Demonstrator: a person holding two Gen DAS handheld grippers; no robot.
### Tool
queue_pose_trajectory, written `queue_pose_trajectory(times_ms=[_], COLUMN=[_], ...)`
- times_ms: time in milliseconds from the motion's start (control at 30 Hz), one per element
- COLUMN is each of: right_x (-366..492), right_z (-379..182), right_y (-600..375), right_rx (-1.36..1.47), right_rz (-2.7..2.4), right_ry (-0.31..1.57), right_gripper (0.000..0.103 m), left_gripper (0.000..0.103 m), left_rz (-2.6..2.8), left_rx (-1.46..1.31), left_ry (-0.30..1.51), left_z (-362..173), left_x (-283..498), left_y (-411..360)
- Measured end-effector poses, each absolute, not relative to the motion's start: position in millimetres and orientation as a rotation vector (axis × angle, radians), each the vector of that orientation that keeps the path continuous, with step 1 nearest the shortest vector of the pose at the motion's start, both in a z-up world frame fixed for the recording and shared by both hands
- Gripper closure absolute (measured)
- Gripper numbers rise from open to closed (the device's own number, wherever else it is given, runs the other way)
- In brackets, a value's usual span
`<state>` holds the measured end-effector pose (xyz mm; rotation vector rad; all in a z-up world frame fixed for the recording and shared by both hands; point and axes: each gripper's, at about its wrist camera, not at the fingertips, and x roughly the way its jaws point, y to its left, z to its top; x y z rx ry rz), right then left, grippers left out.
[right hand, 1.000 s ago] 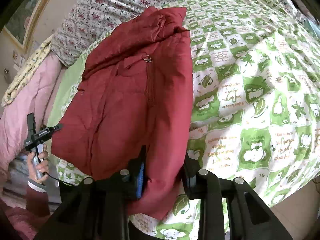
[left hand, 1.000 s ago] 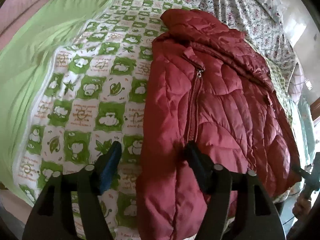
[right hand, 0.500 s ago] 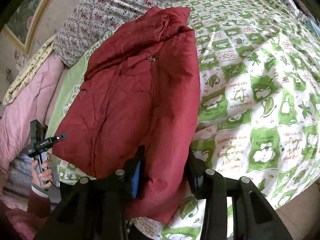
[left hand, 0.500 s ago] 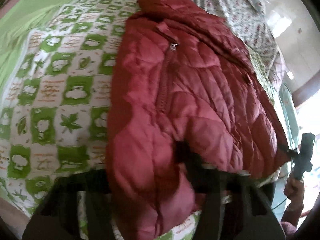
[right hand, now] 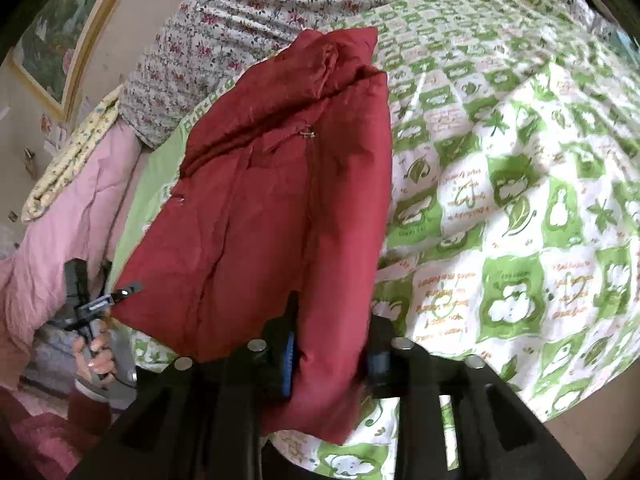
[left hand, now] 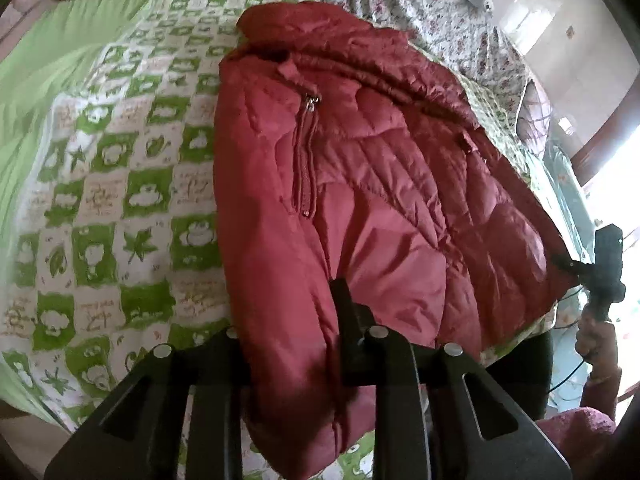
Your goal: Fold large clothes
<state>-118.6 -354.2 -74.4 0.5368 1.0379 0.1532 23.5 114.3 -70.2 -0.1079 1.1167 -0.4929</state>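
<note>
A red quilted jacket [left hand: 360,184] lies zipped on a green-and-white patterned bedspread [left hand: 120,184], collar at the far end. My left gripper [left hand: 292,320] is shut on the jacket's near hem; its left finger is hidden under the fabric. In the right wrist view the jacket [right hand: 260,208] runs from the near edge to the collar at the top. My right gripper [right hand: 332,344] is shut on the other near corner of the hem, with fabric bunched between its fingers [right hand: 286,344].
A floral quilt [right hand: 260,24] lies along the head of the bed. A pink blanket [right hand: 60,216] sits at the left side. Each view shows the person's other hand holding its gripper [left hand: 604,272] [right hand: 88,300] at the jacket's edge.
My left gripper moved in over the jacket's hem and shut on it, then lifted it a little. My right gripper has kept its hold and moved only slightly.
</note>
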Motion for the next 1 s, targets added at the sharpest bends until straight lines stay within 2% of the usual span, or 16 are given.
queue_pose_trajectory(times_ms=[67, 233, 300, 367, 400, 433, 533, 700, 1000], right_x=[-119.8, -120.8, -119.8, -117.2, -116.9, -116.2, -115.2, -112.5, -95.7], right_z=[-75.9, -83.2, -83.7, -82.7, -82.1, -81.6, -77.3, -62.6, -22.3], right_y=[-352.6, -342.1, -339.4, -337.5, -336.8, -336.7, -337.5, -338.6, -335.1], right_rx=[0.533, 0.510, 0.499, 0.488, 0.488, 0.490, 0.504, 0.542, 0.526], right_rz=[0.162, 0.192, 0.198, 0.196, 0.196, 0.197, 0.215, 0.251, 0.305], right_ry=[1.049, 1.075, 1.068, 1.068, 1.068, 1.067, 1.044, 0.974, 0.830], right_gripper=[0.057, 0.045, 0.043, 0.050, 0.063, 0.068, 0.073, 0.077, 0.078], left_gripper=[0.079, 0.079, 0.079, 0.079, 0.082, 0.084, 0.086, 0.087, 0.087], left_rz=[-0.502, -0.531, -0.537, -0.535, -0.537, -0.539, -0.550, -0.556, -0.533], left_rx=[-0.103, -0.081, -0.056, -0.034, -0.028, -0.025, -0.047, -0.091, -0.153], left_ry=[1.117, 1.125, 1.120, 1.105, 1.097, 1.085, 1.049, 0.988, 0.866], left_z=[-71.2, -74.1, -75.5, -74.2, -72.6, -69.4, -59.2, -36.6, 1.7], left_x=[21.3, 13.2, 10.5, 8.6, 7.7, 6.6, 5.8, 7.0, 21.2], left_y=[116.6, 114.9, 111.6, 108.9, 108.1, 107.4, 108.3, 110.6, 109.6])
